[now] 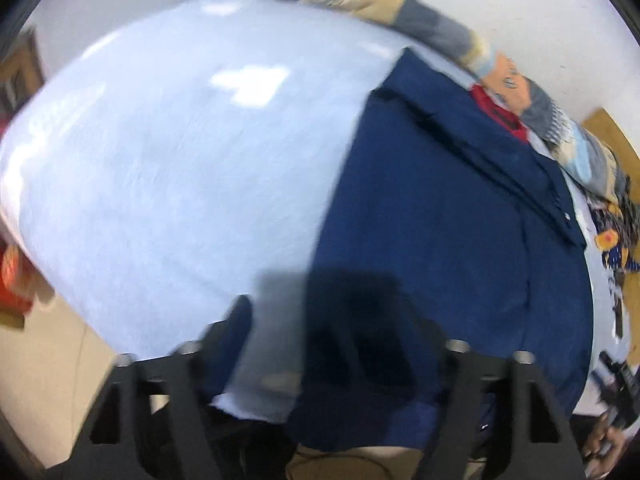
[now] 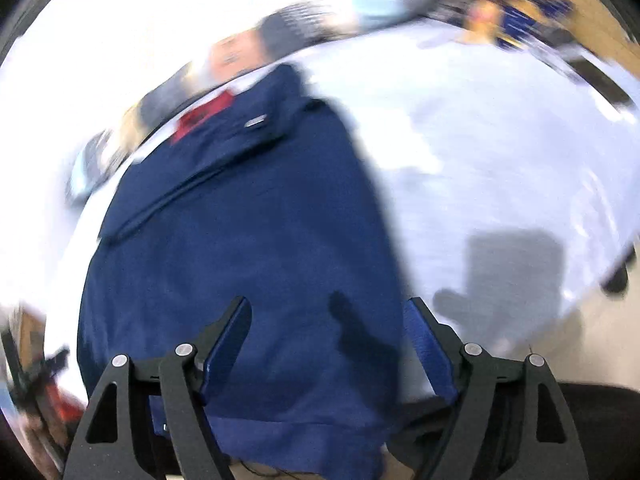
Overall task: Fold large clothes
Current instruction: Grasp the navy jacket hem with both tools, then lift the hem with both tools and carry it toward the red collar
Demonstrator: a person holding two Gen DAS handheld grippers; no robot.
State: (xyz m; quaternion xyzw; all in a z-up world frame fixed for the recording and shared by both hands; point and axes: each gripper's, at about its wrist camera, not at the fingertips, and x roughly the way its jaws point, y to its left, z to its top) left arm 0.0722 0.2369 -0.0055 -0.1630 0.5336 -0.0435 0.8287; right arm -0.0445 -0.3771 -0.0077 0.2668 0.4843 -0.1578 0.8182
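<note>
A navy garment [image 2: 240,248] of matt, soft-looking cloth is seen lying on a pale bedsheet [image 1: 168,168] of smooth cloth, faintly sheened under the light. A patterned blanket [image 1: 400,12] of thicker fabric is made out behind it. The right gripper [image 2: 328,328] is formed of matt black plastic links joined by shiny metal pins, with blue pads [image 2: 228,344].
</note>
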